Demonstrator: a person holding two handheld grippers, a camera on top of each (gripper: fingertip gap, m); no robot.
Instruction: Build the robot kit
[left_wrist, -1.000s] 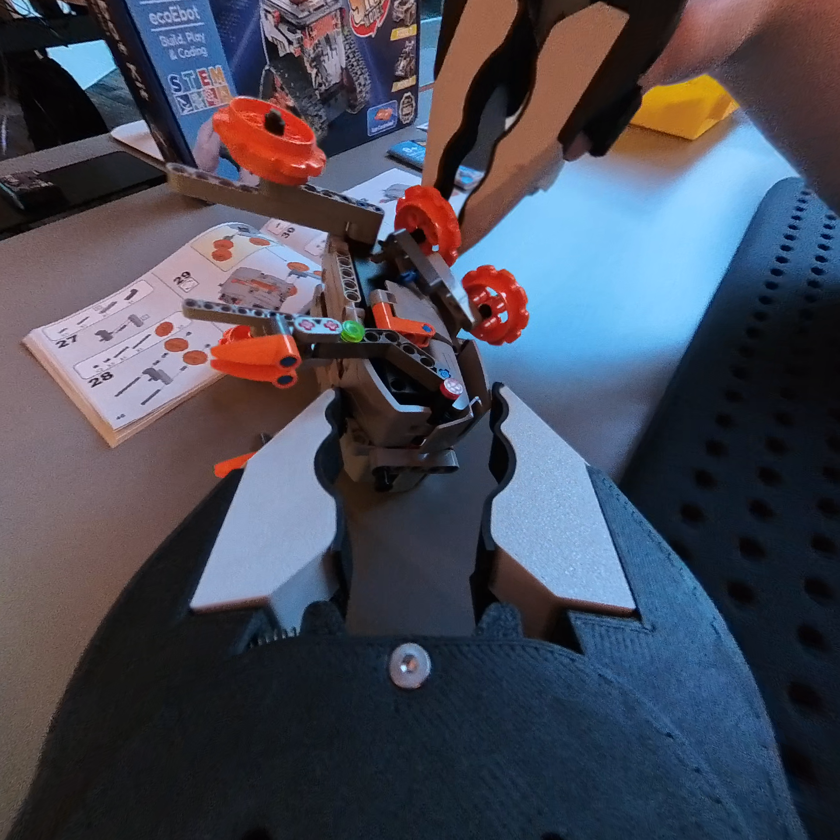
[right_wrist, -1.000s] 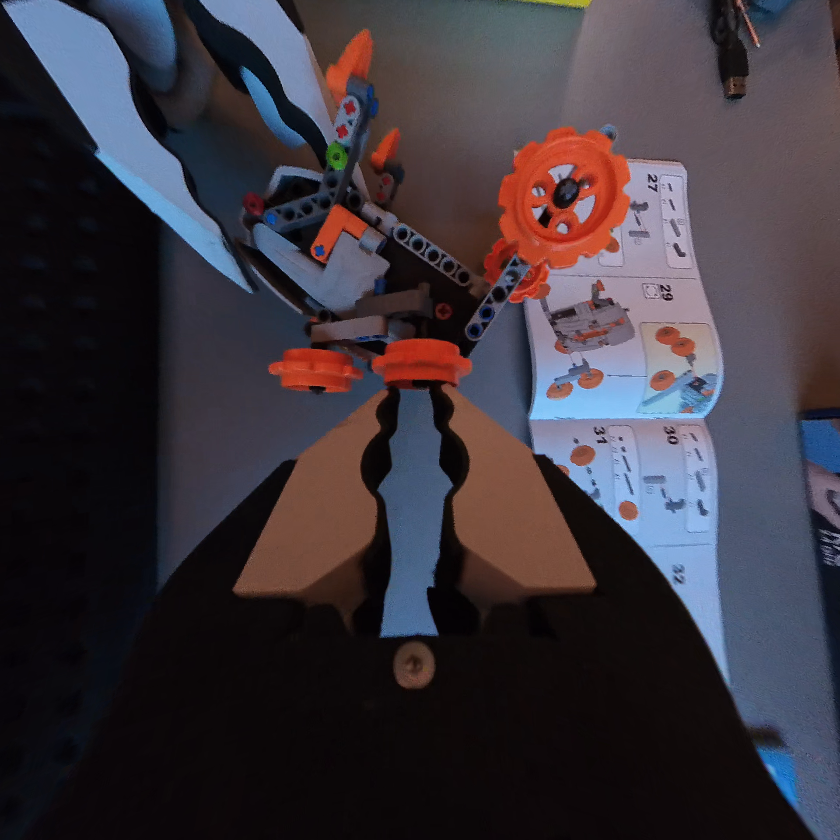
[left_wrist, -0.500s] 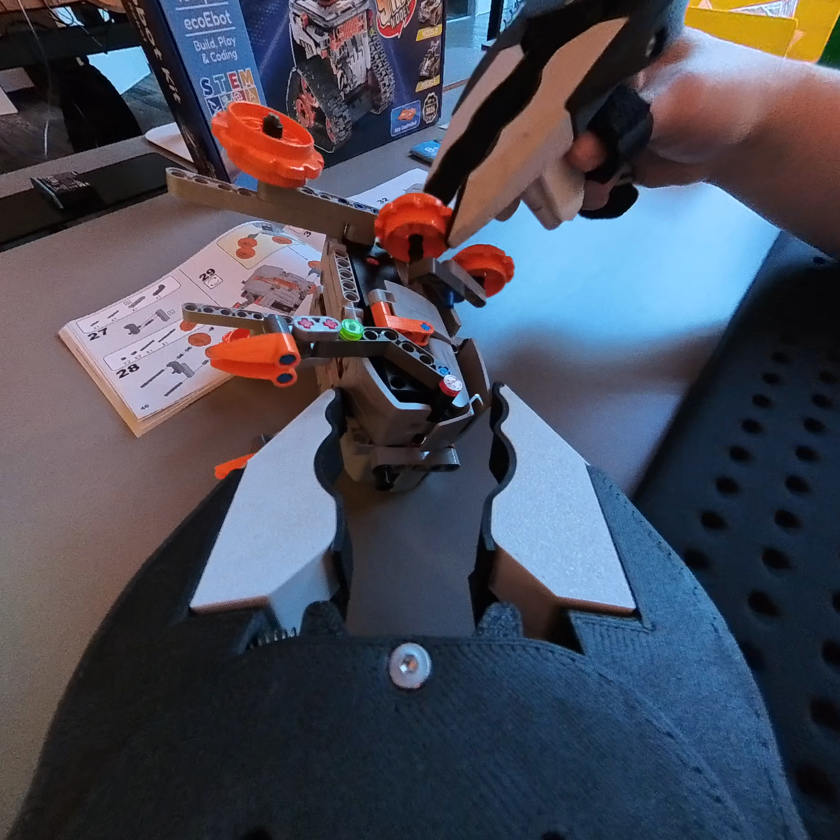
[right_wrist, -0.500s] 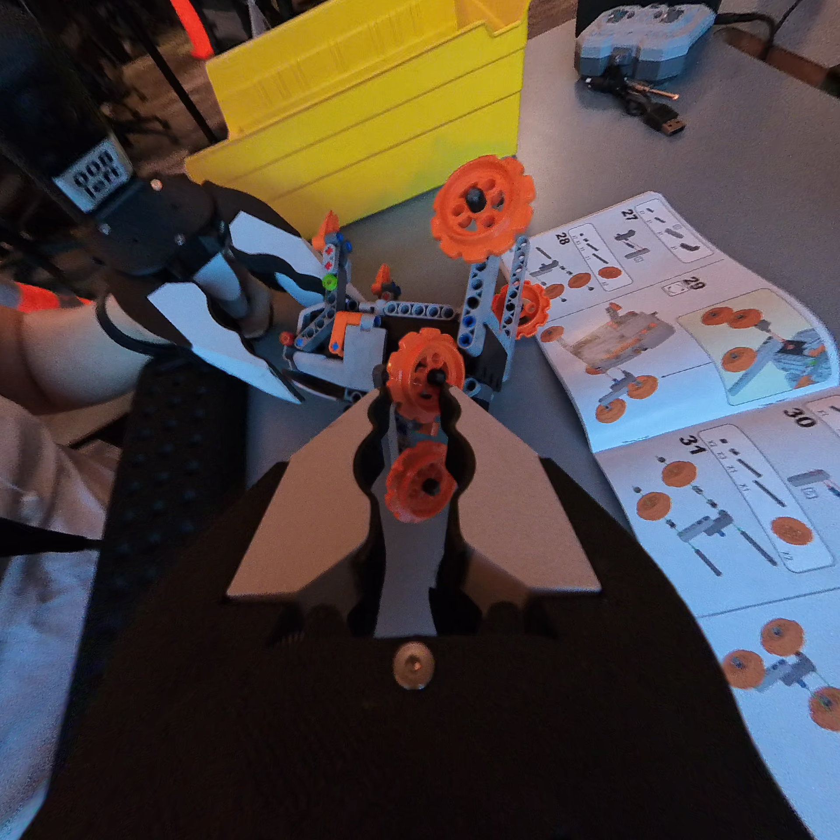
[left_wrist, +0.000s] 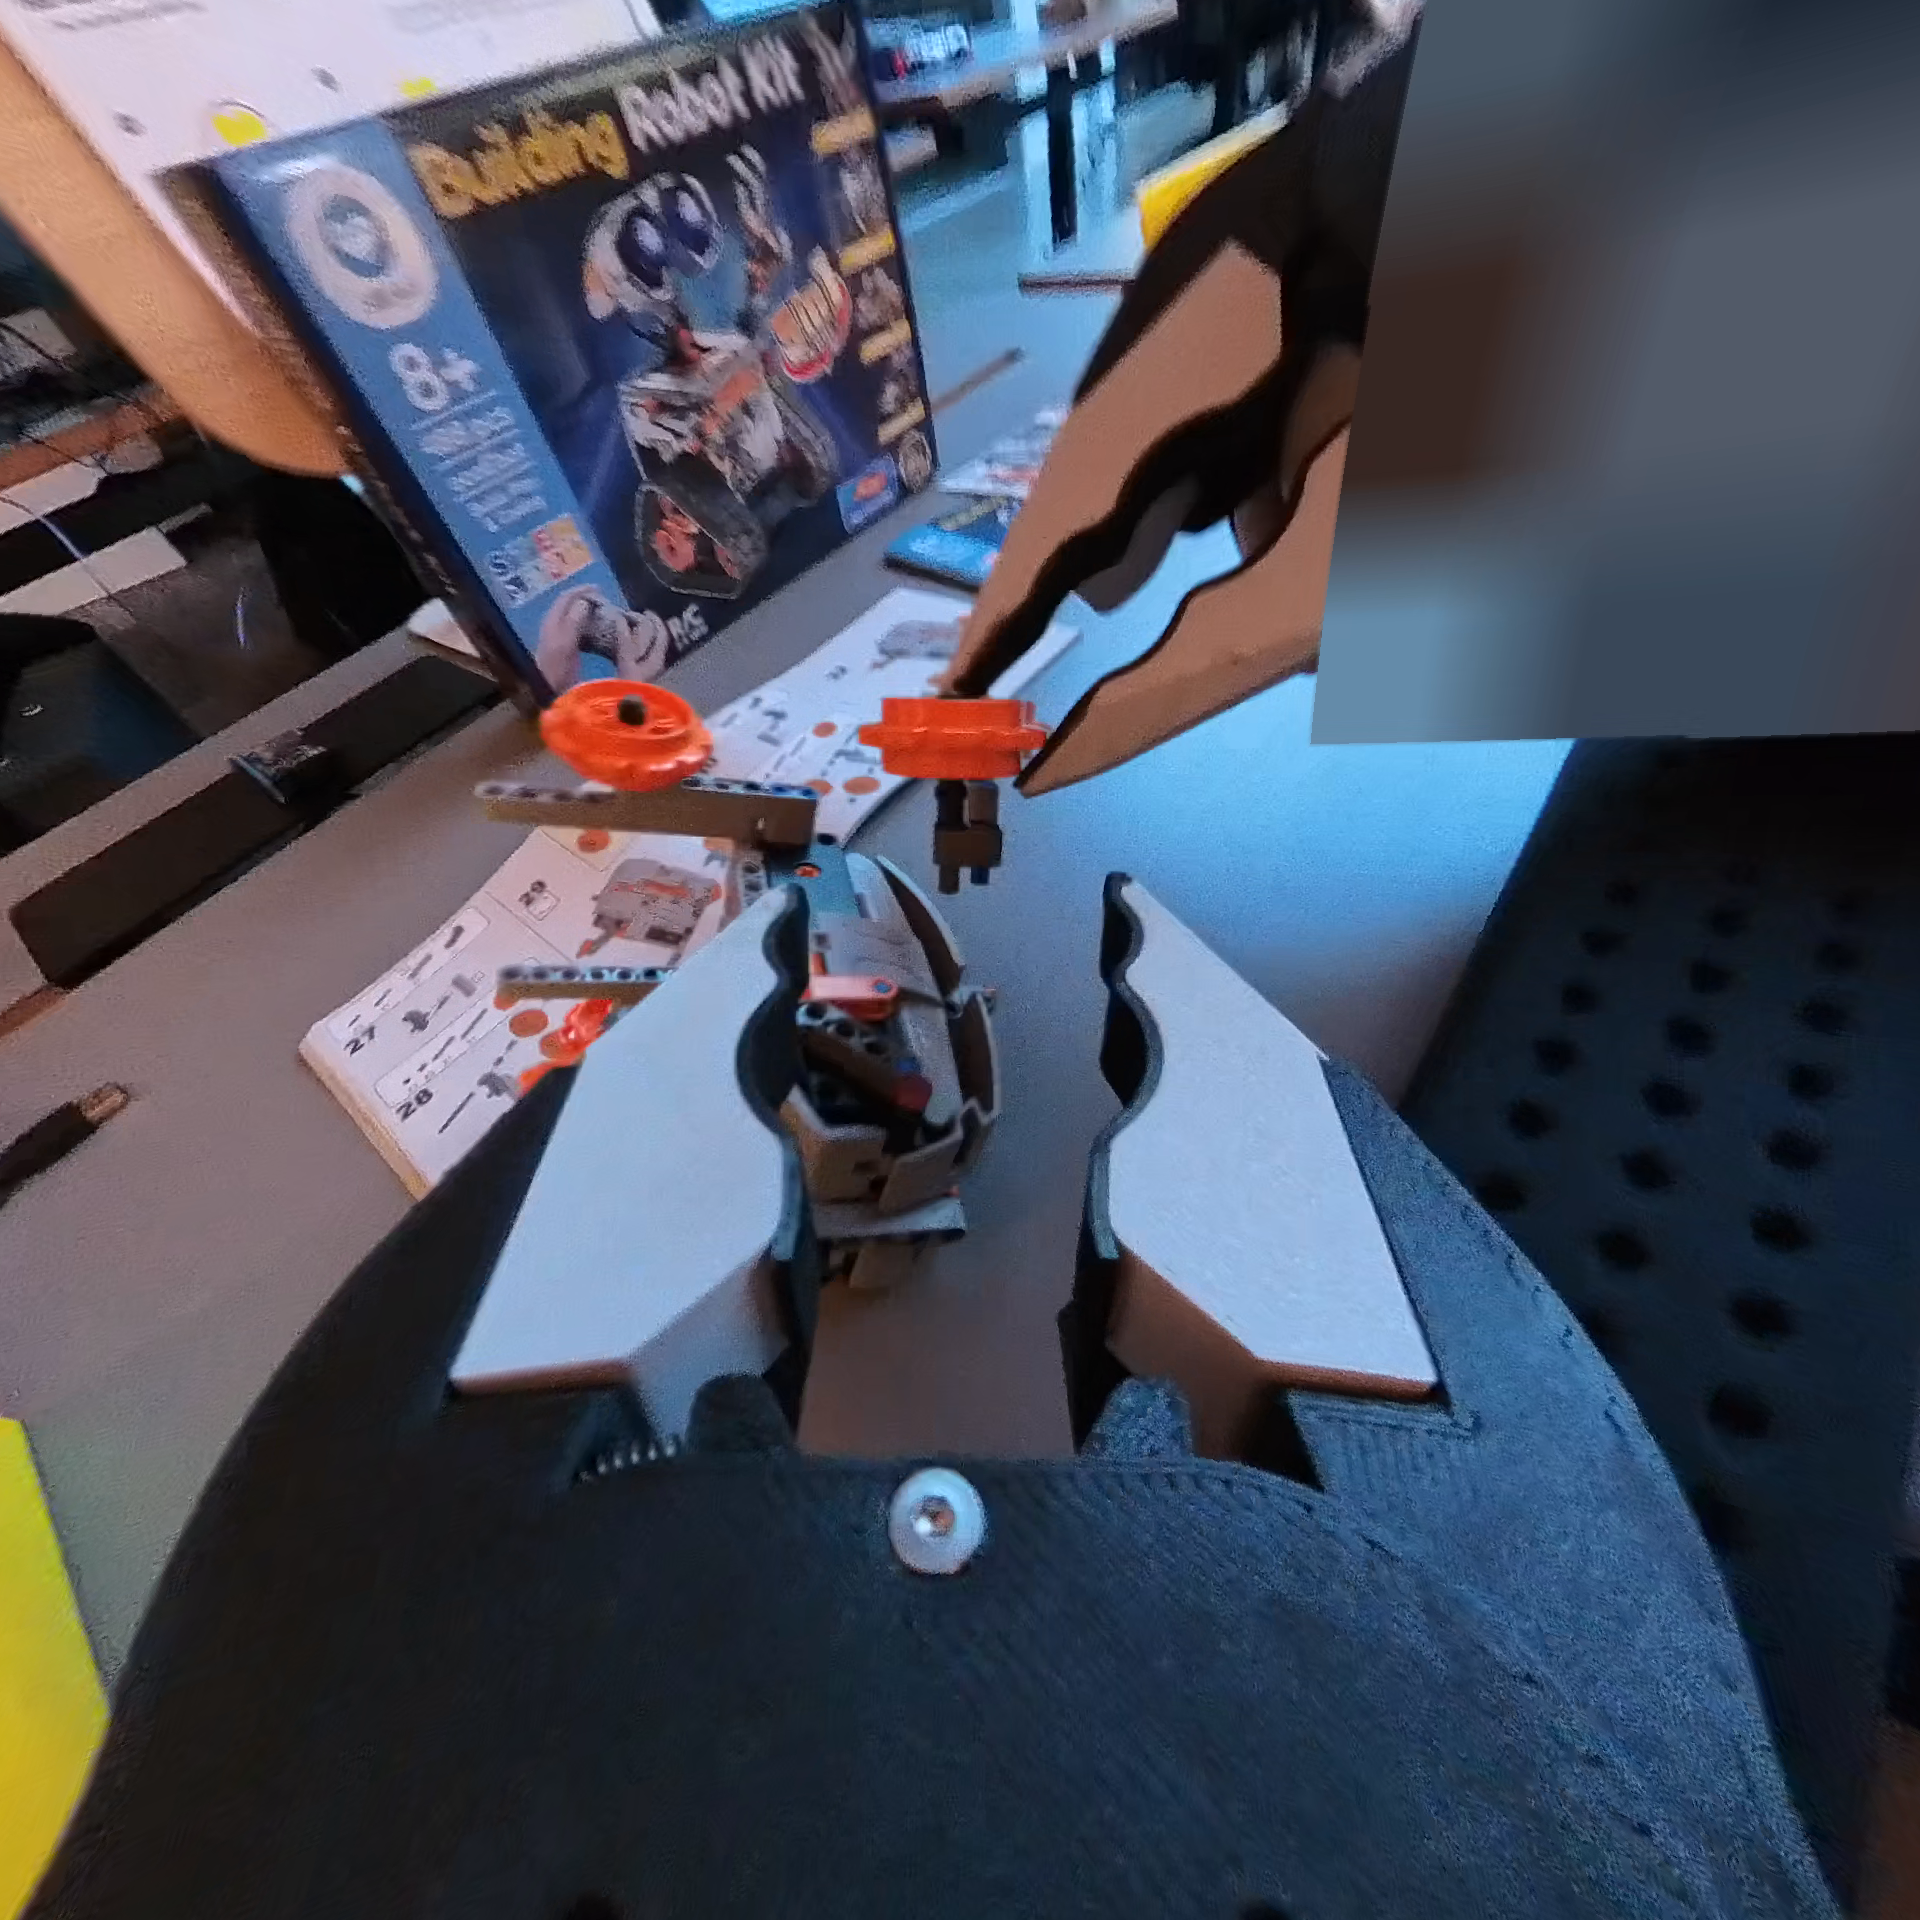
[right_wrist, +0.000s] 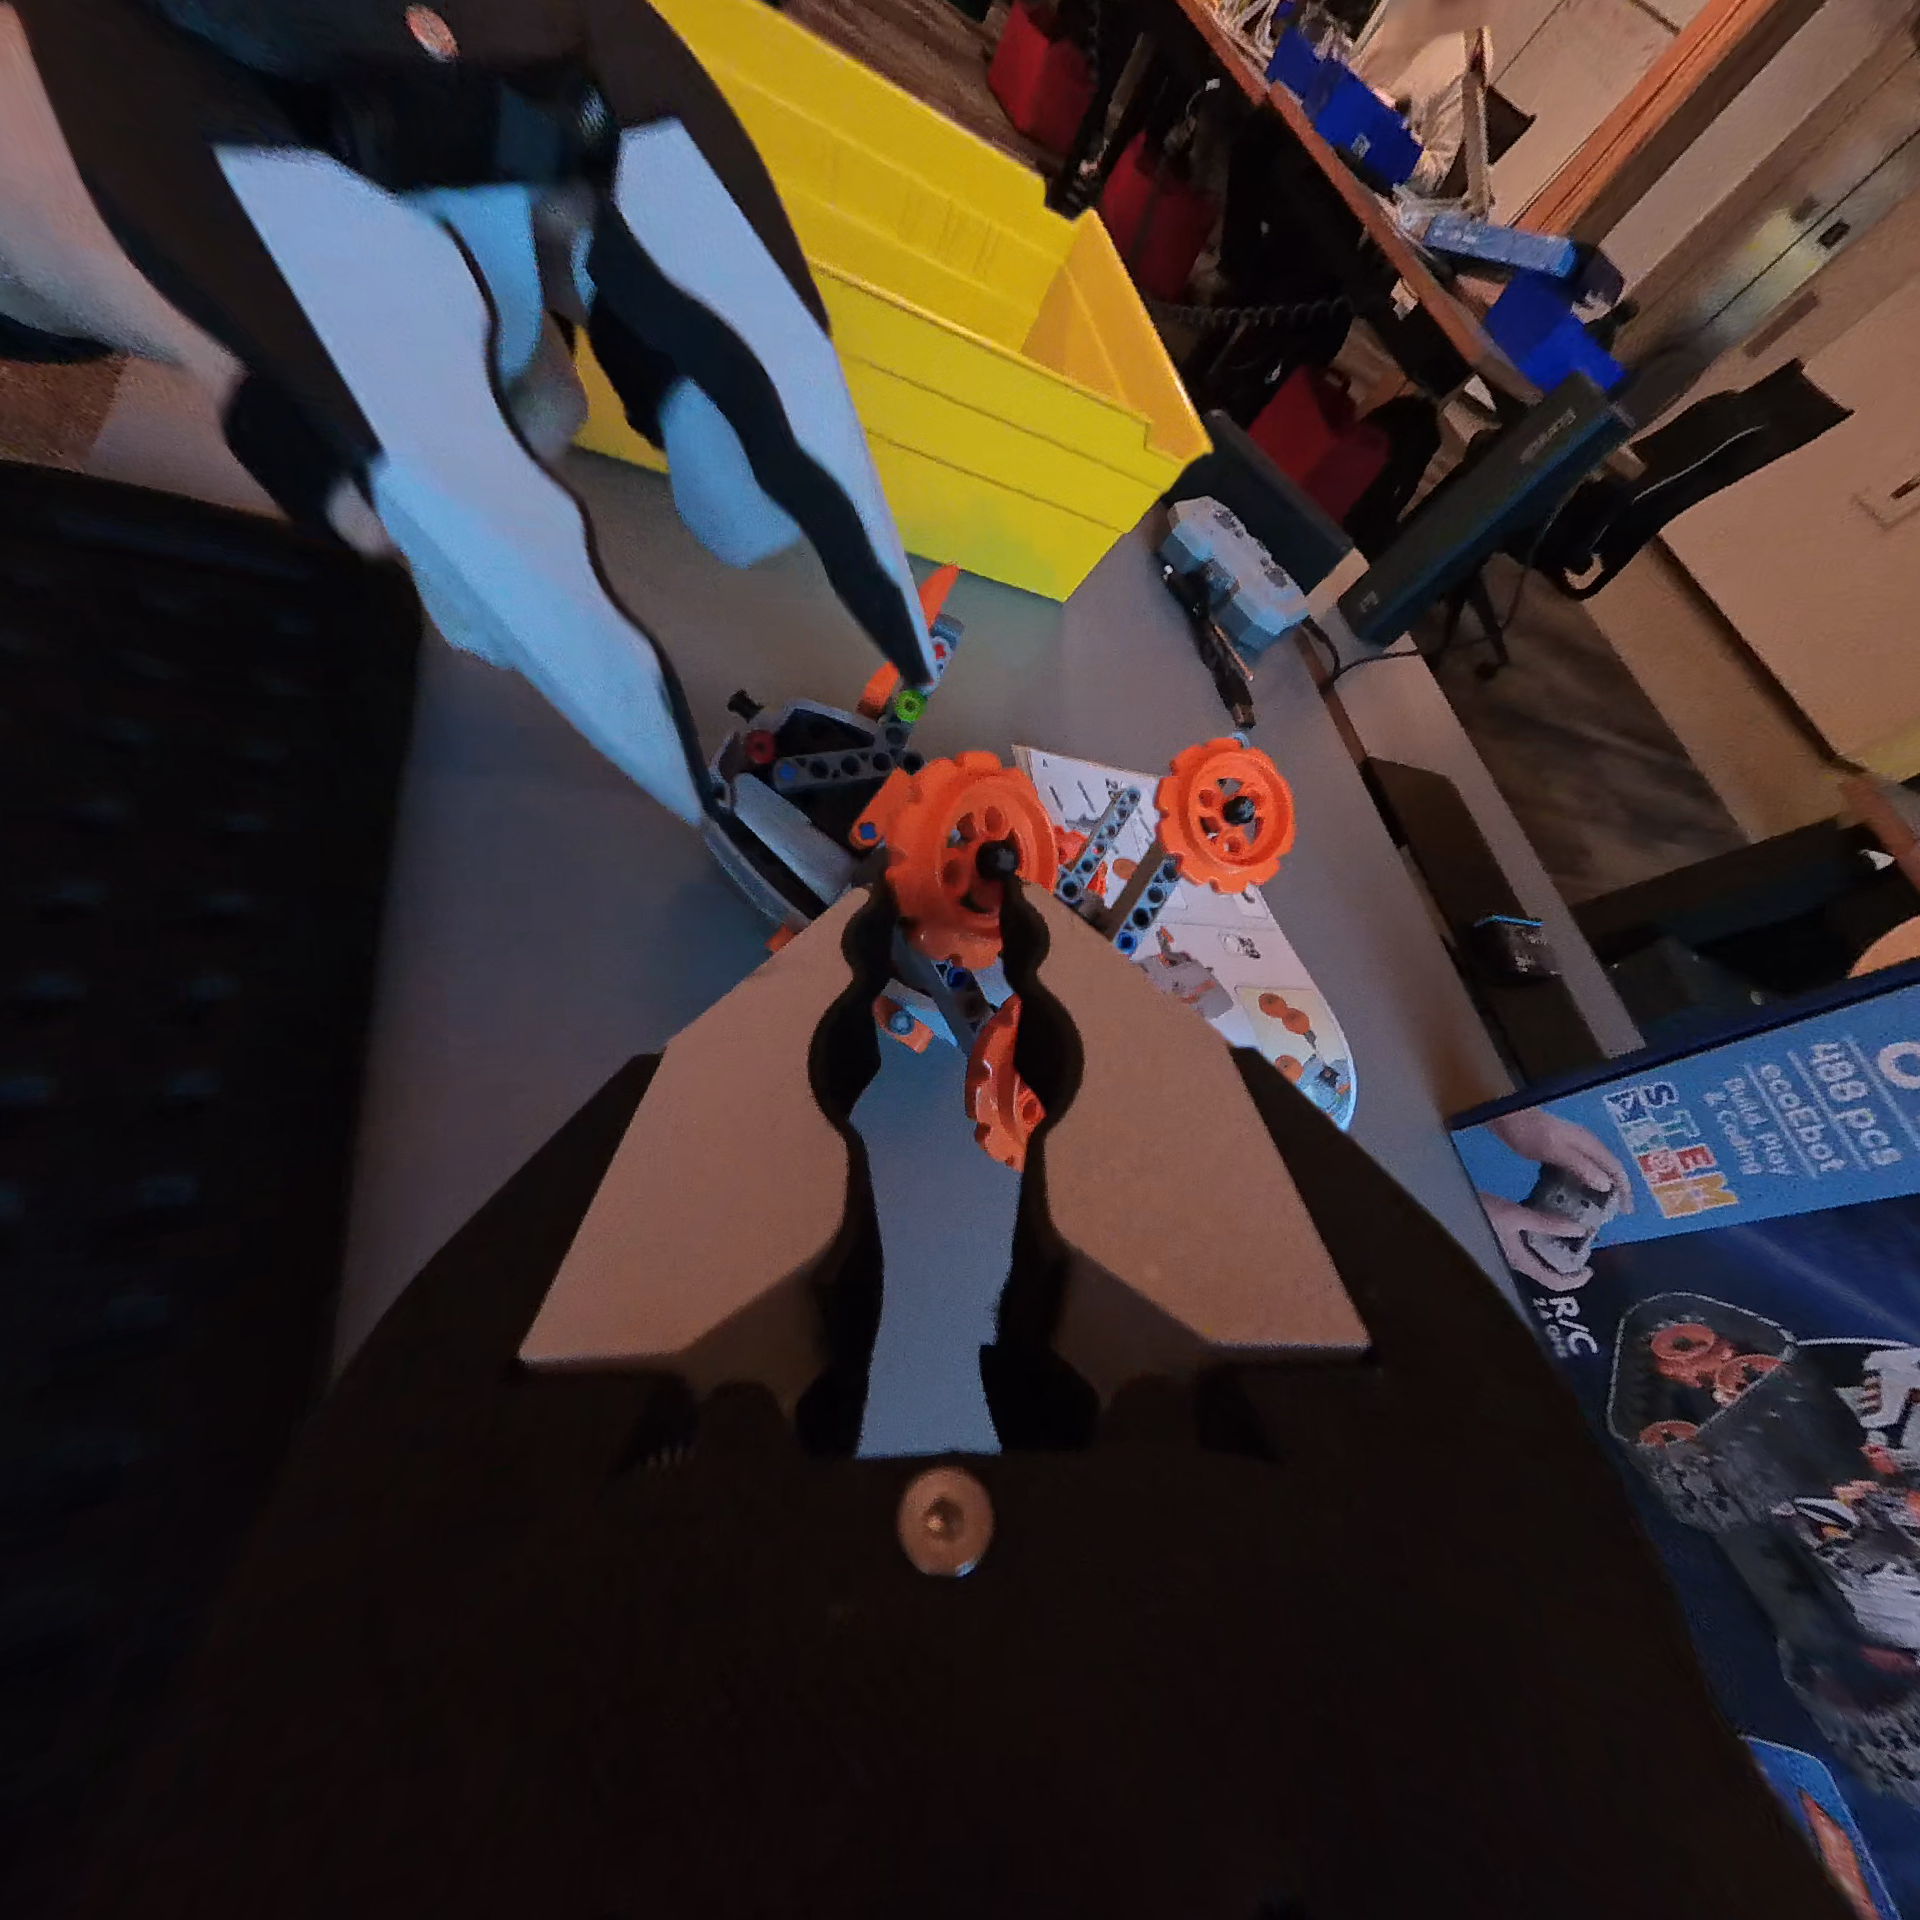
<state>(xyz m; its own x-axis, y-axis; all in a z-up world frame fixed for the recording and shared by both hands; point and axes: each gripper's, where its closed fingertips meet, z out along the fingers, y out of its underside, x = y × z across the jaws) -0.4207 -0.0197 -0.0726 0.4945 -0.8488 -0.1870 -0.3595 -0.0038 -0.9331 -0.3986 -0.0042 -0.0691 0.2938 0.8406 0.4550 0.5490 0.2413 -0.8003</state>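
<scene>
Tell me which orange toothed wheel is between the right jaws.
The orange toothed wheel at the right gripper tips; the other stands apart on a grey beam.

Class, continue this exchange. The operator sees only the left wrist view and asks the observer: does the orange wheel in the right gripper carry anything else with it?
Observer: Yes. A grey beam runs down from the orange wheel to a second orange wheel, between the fingers of the right gripper.
Operator: What lies behind my camera?
Observer: A grey box with a cable, beside a yellow bin.
</scene>
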